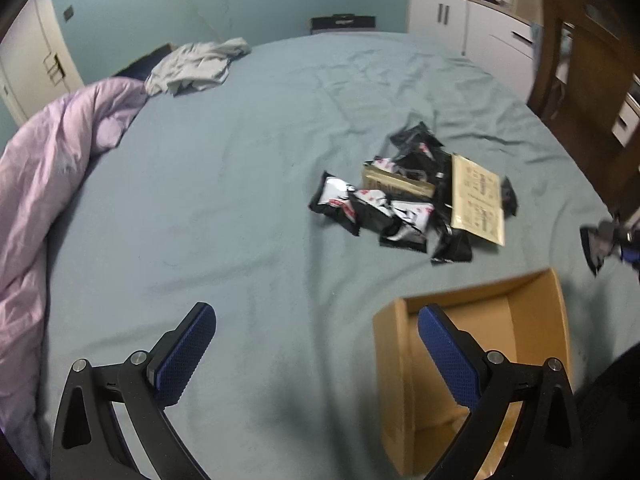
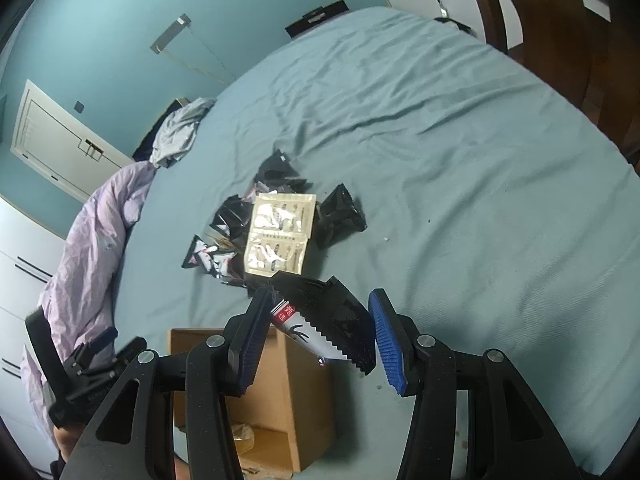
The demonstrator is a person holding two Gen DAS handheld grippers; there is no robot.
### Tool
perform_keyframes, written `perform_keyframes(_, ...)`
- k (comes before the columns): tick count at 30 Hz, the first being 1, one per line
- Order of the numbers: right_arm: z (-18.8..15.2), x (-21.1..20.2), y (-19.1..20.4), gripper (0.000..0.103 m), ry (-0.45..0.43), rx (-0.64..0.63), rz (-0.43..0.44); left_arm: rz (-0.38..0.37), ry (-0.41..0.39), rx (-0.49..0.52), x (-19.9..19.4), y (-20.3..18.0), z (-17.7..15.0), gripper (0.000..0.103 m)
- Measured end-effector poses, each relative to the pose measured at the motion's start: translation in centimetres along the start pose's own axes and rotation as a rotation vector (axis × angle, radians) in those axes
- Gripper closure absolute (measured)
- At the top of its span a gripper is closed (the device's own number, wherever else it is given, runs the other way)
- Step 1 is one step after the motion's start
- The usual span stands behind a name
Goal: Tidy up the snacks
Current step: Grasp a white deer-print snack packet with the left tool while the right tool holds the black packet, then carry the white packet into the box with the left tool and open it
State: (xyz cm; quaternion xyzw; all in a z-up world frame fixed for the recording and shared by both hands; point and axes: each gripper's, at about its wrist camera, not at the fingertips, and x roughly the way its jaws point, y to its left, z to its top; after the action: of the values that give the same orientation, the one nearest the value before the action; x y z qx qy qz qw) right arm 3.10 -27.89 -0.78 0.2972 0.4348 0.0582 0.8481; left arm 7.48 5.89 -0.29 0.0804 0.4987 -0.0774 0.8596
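Snack packets on a blue bed, a cardboard box close by.
Left gripper (image 1: 316, 346) fingers are spread wide, holding nothing. Right gripper (image 2: 318, 334) fingers are spread around a black snack packet (image 2: 326, 330); the snack pile (image 2: 276, 228) lies ahead, the cardboard box (image 2: 280, 392) just below.

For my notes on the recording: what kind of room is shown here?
Most likely a bedroom: a wide bed with a blue-grey sheet, a crumpled lilac duvet, and white cupboards along the wall.
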Motion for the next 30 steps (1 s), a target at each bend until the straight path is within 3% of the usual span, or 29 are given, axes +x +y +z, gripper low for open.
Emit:
perform_keyframes(4,0.8,1.5,0.3,0.054,0.025,-0.008,-0.023,-0.001,0.005,-0.021,1.7,0.4,1.5,0.000)
perform_keyframes(7,1.5,2.6,0.4,0.054,0.039,-0.008,-0.041,0.043,0.002,0.006,3.8,0.0,2.6,0.000)
perform_keyframes(13,1.9,3.9,0.8,0.054,0.054,-0.035,-0.058,0.031,0.046,-0.048,9.2,1.0,4.6,0.002)
perform_keyframes(17,1.8,5.3,1.5,0.054,0.083,-0.072,-0.085,-0.018,0.044,-0.088,11.8,1.6,6.3,0.008)
perform_keyframes(23,1.8,6.3,1.9,0.054,0.098,-0.104,-0.112,-0.084,0.028,-0.139,14.7,1.6,8.0,0.009)
perform_keyframes(25,1.9,6.6,1.7,0.054,0.103,-0.098,-0.115,-0.142,0.012,-0.188,15.0,1.9,7.9,0.018)
perform_keyframes(27,1.9,6.8,1.6,0.054,0.106,-0.090,-0.119,-0.228,0.008,-0.222,14.9,2.1,7.8,0.053)
perform_keyframes(28,1.9,6.8,1.5,0.054,0.105,-0.087,-0.120,-0.290,0.009,-0.238,14.8,2.1,7.7,0.064)
perform_keyframes(30,1.9,6.7,1.6,0.054,0.099,-0.090,-0.125,-0.289,0.019,-0.233,14.5,1.7,7.6,0.068)
